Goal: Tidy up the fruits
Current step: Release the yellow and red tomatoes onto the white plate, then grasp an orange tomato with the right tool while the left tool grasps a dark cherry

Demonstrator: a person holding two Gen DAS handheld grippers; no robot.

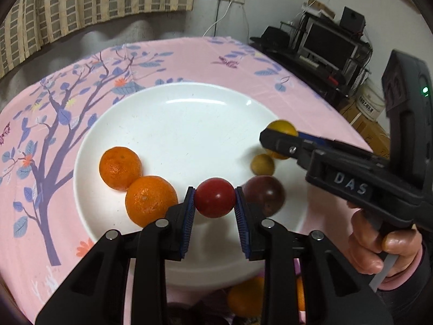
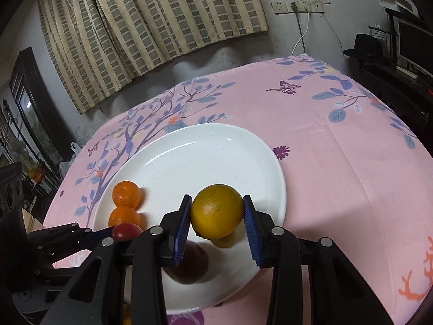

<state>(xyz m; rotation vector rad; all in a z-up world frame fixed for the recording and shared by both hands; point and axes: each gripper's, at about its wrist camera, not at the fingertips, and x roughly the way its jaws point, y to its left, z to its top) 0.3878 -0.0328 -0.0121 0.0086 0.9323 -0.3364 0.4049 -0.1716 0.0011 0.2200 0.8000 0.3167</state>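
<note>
A lived-in room of a home. Table under a pink cloth [image 2: 324, 168] printed with blue trees and butterflies, a white plate [image 2: 216, 149] of fruit near its near edge. Beyond the far edge, a striped curtain [image 2: 151, 19] on a grey wall, with sockets [image 2: 297, 6] and a white cable hanging down. Off the right edge, a dark rack [image 1: 324, 51] with a monitor, a black hat [image 2: 368, 47], cardboard boxes [image 1: 370, 127]. Off the left edge, a dark framed door or mirror [image 2: 29, 113].
</note>
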